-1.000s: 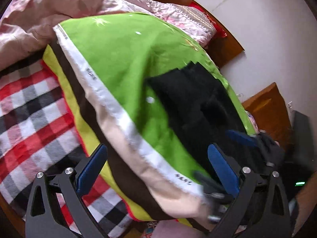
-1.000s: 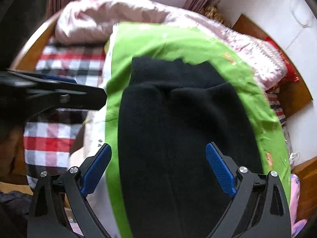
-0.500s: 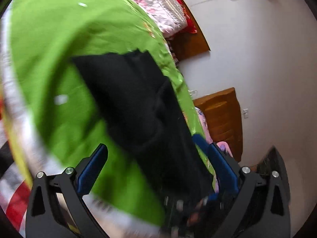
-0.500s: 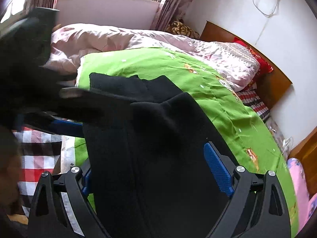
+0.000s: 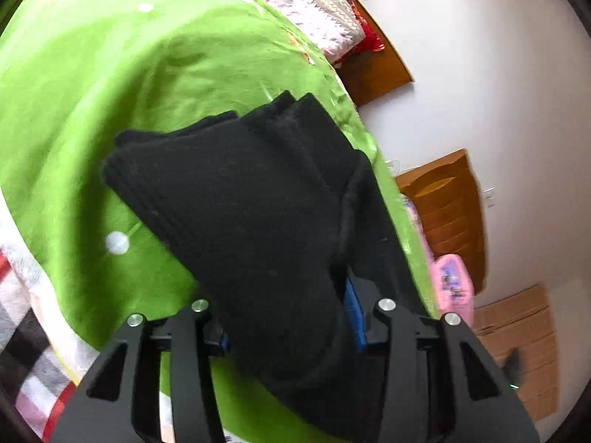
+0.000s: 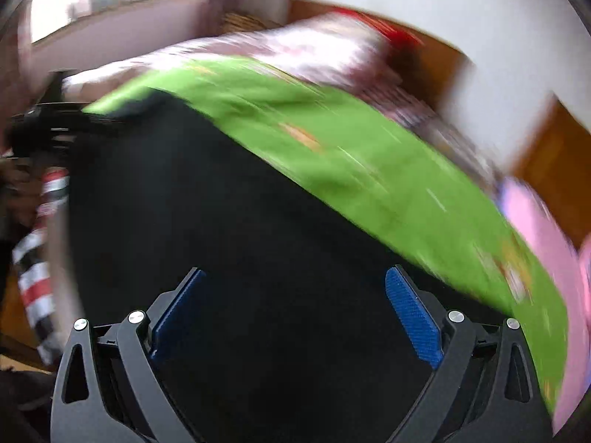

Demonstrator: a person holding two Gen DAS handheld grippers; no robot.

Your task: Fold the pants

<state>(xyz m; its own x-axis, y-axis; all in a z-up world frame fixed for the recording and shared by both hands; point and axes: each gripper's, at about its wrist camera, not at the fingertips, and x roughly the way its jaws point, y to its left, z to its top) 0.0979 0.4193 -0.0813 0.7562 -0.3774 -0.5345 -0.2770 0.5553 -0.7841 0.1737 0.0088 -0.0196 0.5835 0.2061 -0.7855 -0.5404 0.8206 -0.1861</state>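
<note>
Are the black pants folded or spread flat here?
Partly folded: the black pants lie doubled on the green blanket, stacked edges showing at the far end.

pants (image 5: pixel 251 199): showing plain black
blanket (image 5: pixel 110 85): showing bright green with small white dots
sheet (image 5: pixel 26 365): showing red, white and black checks
gripper pads (image 6: pixel 413 310): showing blue
quilt (image 5: pixel 314 11): showing pink and white zigzags

This is a home bedroom. A bed (image 5: pixel 92 85) spread with a green sheet fills most of the view, with a pink patterned quilt (image 5: pixel 314 11) bunched against a wooden headboard (image 5: pixel 380 70). A wooden bedside cabinet (image 5: pixel 447 206) stands by the white wall (image 5: pixel 498 74), and a window (image 6: pixel 110 3) lets in daylight beyond the bed.
</note>
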